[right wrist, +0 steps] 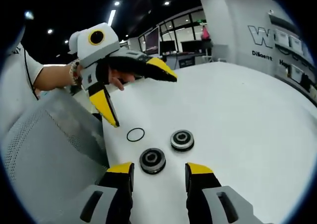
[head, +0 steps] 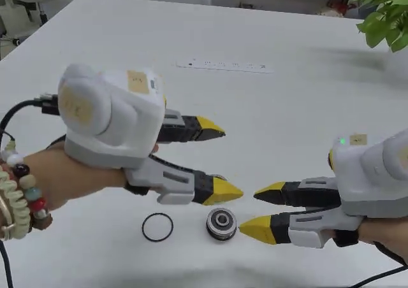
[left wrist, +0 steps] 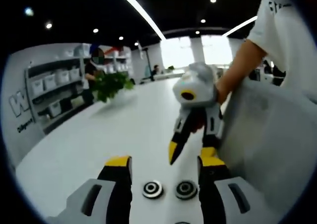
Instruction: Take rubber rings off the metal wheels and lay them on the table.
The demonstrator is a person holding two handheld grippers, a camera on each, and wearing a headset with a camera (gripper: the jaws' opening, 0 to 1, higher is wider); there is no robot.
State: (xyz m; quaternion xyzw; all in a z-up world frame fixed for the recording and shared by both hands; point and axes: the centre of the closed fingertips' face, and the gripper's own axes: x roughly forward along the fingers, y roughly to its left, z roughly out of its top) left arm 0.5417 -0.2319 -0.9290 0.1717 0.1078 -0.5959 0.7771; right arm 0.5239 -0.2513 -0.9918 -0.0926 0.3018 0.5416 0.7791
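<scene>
Now — left claw [head: 232,162] spread | right claw [head: 248,211] spread | ring [head: 157,227] flat beside wheel [head: 221,223], axle upward.

Open-plan office: long white table [head: 287,109], shelves of bins [left wrist: 54,92], ceiling strip lights [left wrist: 138,11].

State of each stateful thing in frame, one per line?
left gripper: open, empty.
right gripper: open, empty.
rubber ring: off, flat on the table.
dark-rimmed wheel: lying flat, ring seemingly on.
light-rimmed wheel: lying flat, seemingly bare.
</scene>
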